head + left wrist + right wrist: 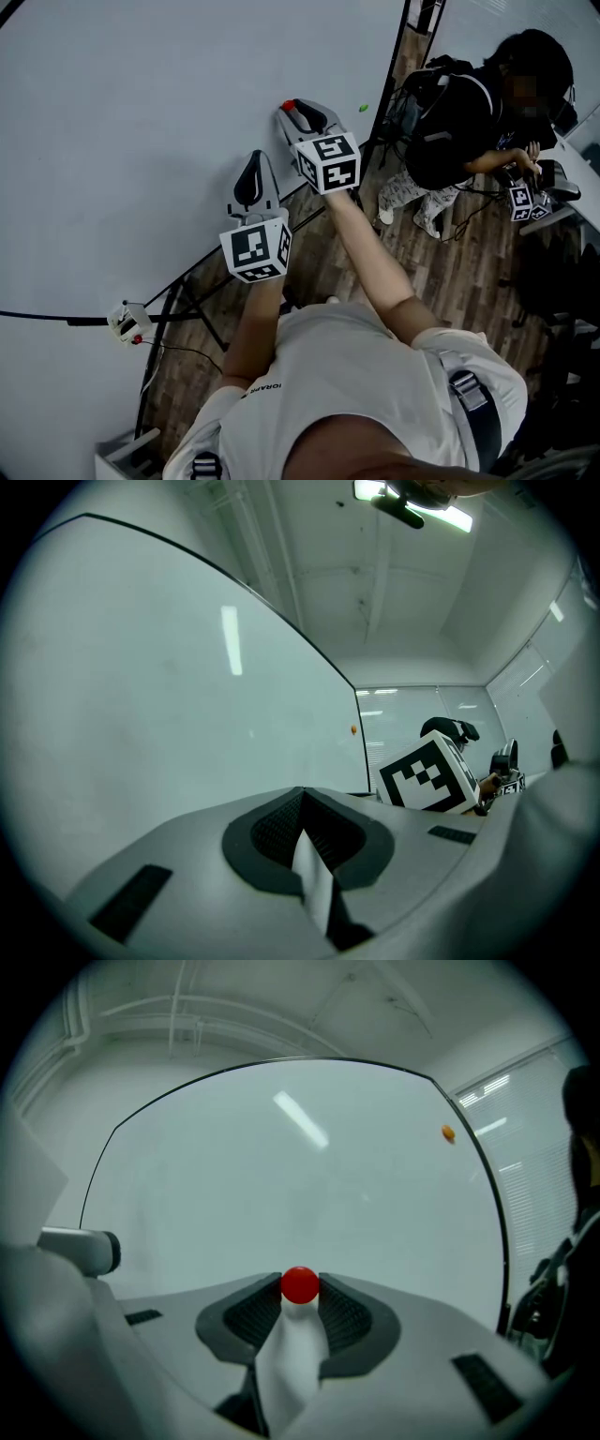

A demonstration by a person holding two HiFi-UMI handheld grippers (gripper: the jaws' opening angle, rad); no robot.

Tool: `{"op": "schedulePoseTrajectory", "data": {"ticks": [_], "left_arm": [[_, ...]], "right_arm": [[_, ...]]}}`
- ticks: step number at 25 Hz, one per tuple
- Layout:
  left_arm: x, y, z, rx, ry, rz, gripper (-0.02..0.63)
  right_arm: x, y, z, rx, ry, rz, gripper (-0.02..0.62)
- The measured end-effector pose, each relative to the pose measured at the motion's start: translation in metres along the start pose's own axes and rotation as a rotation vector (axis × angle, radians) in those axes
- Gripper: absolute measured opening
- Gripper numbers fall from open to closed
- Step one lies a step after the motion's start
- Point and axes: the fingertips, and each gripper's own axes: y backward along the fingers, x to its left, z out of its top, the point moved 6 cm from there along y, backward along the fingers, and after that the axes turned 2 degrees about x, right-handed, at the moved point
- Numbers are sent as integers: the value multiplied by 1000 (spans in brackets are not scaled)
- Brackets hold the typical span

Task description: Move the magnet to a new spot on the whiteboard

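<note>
Red round glossy magnet (pixel 300 1285) is pinched at the tips of the right gripper (pixel 300 1290), against or just off the large glossy whiteboard (pixel 281 1185); contact with the board can't be told.

Left to right:
- Whiteboard is smooth, pale and reflective with a thin black frame. Wide bare surface to the left of and above both grippers.
- Left gripper (pixel 303 795) has a grey matte plastic shell and black ribbed pads (pixel 272 832). Its jaws are together at the tips with nothing between them. It sits low by the board, just left of the right one. Its marker cube faces the head camera.
- Right gripper has the same build. Its jaws are clamped on the magnet, with the ribbed pads (pixel 251 1314) hugging both sides and the ball proud of the tips.
- Small round orange dot (pixel 448 1132) sits on the board close to its right frame edge, well apart from the held magnet, with bare board between.
- Right of the frame is brown wood-plank floor (pixel 450 272), with a second person in a black top (pixel 459 122) crouched there among cables, so room is tighter on that side.
</note>
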Motion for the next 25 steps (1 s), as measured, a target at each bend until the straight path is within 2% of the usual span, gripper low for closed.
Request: {"op": "schedulePoseTrajectory", "data": {"ticks": [25], "left_arm": [[3, 1, 2, -4, 6, 6, 3]], "right_arm": [[-5, -15, 8, 6, 19, -9, 130]]}}
